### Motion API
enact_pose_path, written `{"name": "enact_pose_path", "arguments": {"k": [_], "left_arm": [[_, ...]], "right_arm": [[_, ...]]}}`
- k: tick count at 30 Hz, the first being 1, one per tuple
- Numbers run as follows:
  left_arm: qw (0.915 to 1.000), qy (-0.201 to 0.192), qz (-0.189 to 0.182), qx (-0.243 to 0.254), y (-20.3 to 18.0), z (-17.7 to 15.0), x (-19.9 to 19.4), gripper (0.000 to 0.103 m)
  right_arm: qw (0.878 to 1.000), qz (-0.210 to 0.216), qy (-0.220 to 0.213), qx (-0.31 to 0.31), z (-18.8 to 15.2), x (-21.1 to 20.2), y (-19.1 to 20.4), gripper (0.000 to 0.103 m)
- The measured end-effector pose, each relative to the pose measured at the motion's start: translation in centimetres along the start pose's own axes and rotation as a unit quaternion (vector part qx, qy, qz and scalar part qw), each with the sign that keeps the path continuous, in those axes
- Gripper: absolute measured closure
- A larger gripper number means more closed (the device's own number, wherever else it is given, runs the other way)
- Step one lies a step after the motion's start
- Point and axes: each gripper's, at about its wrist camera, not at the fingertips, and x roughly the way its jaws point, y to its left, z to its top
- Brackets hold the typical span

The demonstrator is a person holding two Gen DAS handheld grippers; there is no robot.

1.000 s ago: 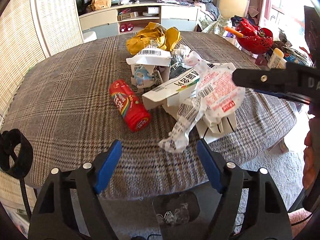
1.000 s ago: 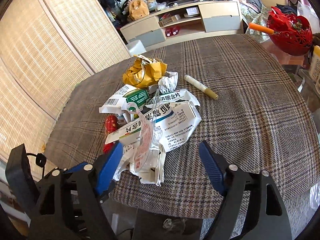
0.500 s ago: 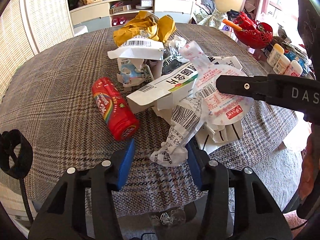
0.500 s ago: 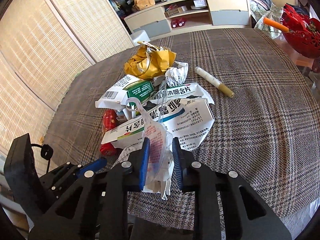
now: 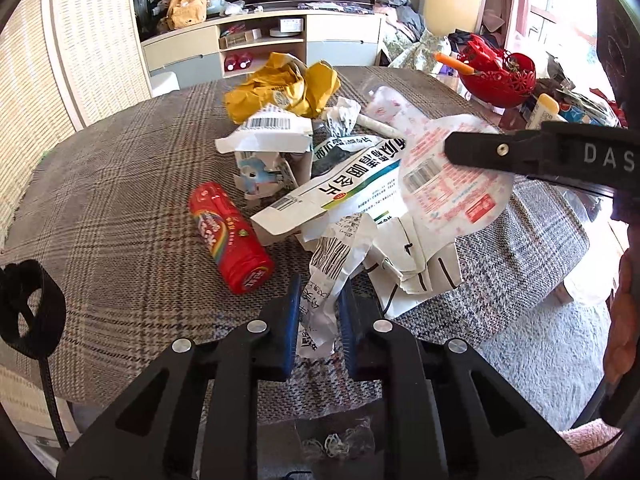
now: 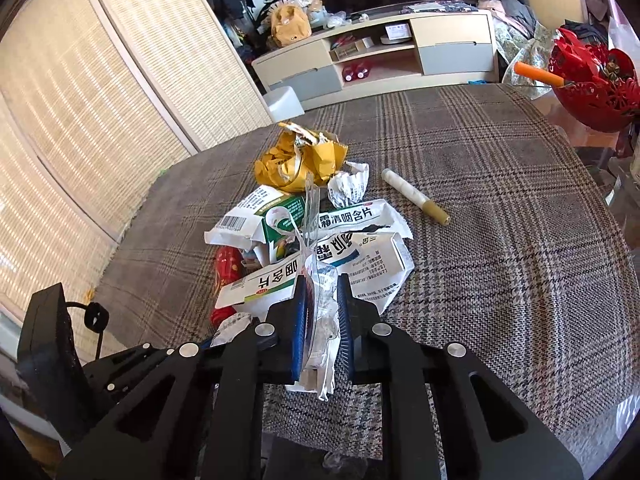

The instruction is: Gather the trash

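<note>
A pile of trash lies on the plaid-covered table (image 5: 100,208): torn white medicine boxes (image 5: 340,196), a yellow crumpled wrapper (image 5: 280,88), a red candy tube (image 5: 228,236) and a white marker (image 6: 416,202). My left gripper (image 5: 319,322) is shut on a crumpled white paper strip with a barcode (image 5: 326,280) at the pile's near edge. My right gripper (image 6: 320,320) is shut on a clear plastic packet with red print (image 6: 316,280), which also shows in the left wrist view (image 5: 448,184) under the right gripper's black finger (image 5: 520,152).
A red basket (image 6: 592,88) with an orange-handled tool stands off the table's far right. A TV cabinet (image 6: 380,56) runs along the back wall. Woven screens (image 6: 100,100) stand at the left. The table's near edge drops to grey carpet (image 5: 540,344).
Both grippers went from wide open to shut. The left closed on the barcode paper strip, the right on the clear plastic packet. Both moved forward toward the pile.
</note>
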Motion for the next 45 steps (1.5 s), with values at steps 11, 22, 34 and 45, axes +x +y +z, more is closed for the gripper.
{"name": "enact_pose_path", "arguments": {"k": [11,22,34,45], "left_arm": [[0.9996,-0.021,-0.015,-0.007,-0.3,-3.8,-6.3,0.09],[0.9995,-0.01,-0.031,-0.006,-3.3,-11.1,-9.1,0.09],[0.9958,0.065,-0.048,-0.044,-5.0,-18.9,-4.9,0.09],[0.9884,0.131,-0.044,-0.061,-4.7,-22.8,0.1,0.09]], "right_arm": [[0.999,-0.003,-0.021,-0.031,-3.5,-5.7,0.3,0.088],[0.999,-0.01,-0.015,-0.042,-11.6,-9.6,0.6,0.088],[0.998,-0.029,0.059,-0.009,-19.7,-5.6,-0.5,0.088],[0.987,-0.055,0.146,0.035,-23.9,1.2,-2.2,0.088]]}}
